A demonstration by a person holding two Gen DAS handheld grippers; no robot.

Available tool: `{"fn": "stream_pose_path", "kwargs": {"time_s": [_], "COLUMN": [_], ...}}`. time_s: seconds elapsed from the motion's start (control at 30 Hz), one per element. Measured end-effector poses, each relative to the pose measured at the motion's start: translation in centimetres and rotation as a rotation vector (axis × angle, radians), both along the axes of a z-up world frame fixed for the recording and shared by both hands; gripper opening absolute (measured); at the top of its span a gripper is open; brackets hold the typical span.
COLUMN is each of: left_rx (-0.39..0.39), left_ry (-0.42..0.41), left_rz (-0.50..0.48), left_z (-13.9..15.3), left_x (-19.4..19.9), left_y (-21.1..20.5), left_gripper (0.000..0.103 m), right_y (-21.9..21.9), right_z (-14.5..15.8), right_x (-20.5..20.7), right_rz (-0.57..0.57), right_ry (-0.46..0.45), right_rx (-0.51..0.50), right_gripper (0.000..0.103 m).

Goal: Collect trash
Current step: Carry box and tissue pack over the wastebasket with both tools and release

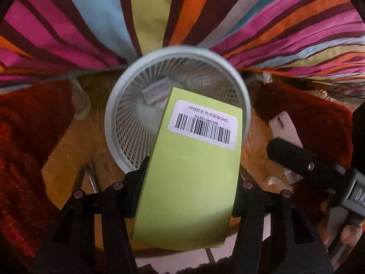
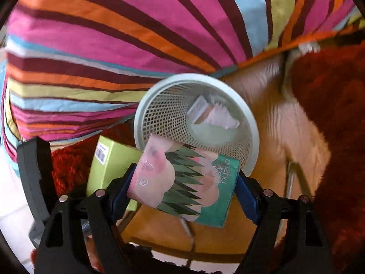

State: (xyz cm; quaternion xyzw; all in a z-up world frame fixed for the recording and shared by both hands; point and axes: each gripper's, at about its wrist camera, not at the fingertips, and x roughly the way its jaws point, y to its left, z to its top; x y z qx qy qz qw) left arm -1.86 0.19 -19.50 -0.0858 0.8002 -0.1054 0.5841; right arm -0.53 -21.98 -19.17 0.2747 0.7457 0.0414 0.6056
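Note:
My left gripper [image 1: 190,178] is shut on a lime-green box [image 1: 189,182] with a barcode label, held just above the near rim of a white mesh wastebasket [image 1: 127,86]. My right gripper [image 2: 184,182] is shut on a pink and green patterned box [image 2: 182,182], held over the near rim of the same wastebasket [image 2: 159,114]. The green box also shows in the right wrist view [image 2: 109,166], to the left. A small white box and crumpled paper [image 2: 212,114] lie inside the basket.
The basket stands on a wooden stool [image 2: 285,125]. A striped bedspread [image 1: 91,22] hangs right behind it. Red shaggy rug [image 1: 27,137] lies on both sides. The right gripper's body [image 1: 319,171] shows at the right of the left wrist view.

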Motion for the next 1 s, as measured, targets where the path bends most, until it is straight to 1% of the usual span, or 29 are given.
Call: {"fn": "stream_pose_path", "kwargs": {"time_s": [0.2, 0.33, 0.53, 0.67, 0.93, 0.97, 1.0], "left_rx": [0.017, 0.034, 0.049, 0.044, 0.041, 0.051, 0.068], "left_ry": [0.080, 0.125, 0.156, 0.171, 0.203, 0.206, 0.211], "left_rz": [0.000, 0.016, 0.019, 0.024, 0.036, 0.036, 0.037], "left_z": [-2.0, -3.3, -4.5, -4.7, -5.3, -5.4, -5.4], "left_x": [-0.4, -0.7, -0.9, -0.8, -1.0, -1.0, -1.0], "left_y": [0.1, 0.1, 0.4, 0.5, 0.5, 0.5, 0.6], "left_gripper": [0.054, 0.054, 0.054, 0.054, 0.056, 0.059, 0.073], "right_y": [0.7, 0.7, 0.7, 0.6, 0.3, 0.3, 0.3], "right_z": [-2.9, -4.3, -6.8, -7.6, -7.9, -7.8, -8.0], "right_x": [-0.3, -0.2, -0.5, -0.5, -0.7, -0.6, -0.8], "right_rz": [-0.010, -0.005, -0.026, -0.046, -0.065, -0.069, -0.074], "right_ry": [0.100, 0.133, 0.198, 0.214, 0.214, 0.220, 0.230], "right_rx": [0.012, 0.006, 0.020, 0.021, 0.037, 0.041, 0.044], "right_gripper": [0.076, 0.076, 0.076, 0.076, 0.077, 0.077, 0.078]}}
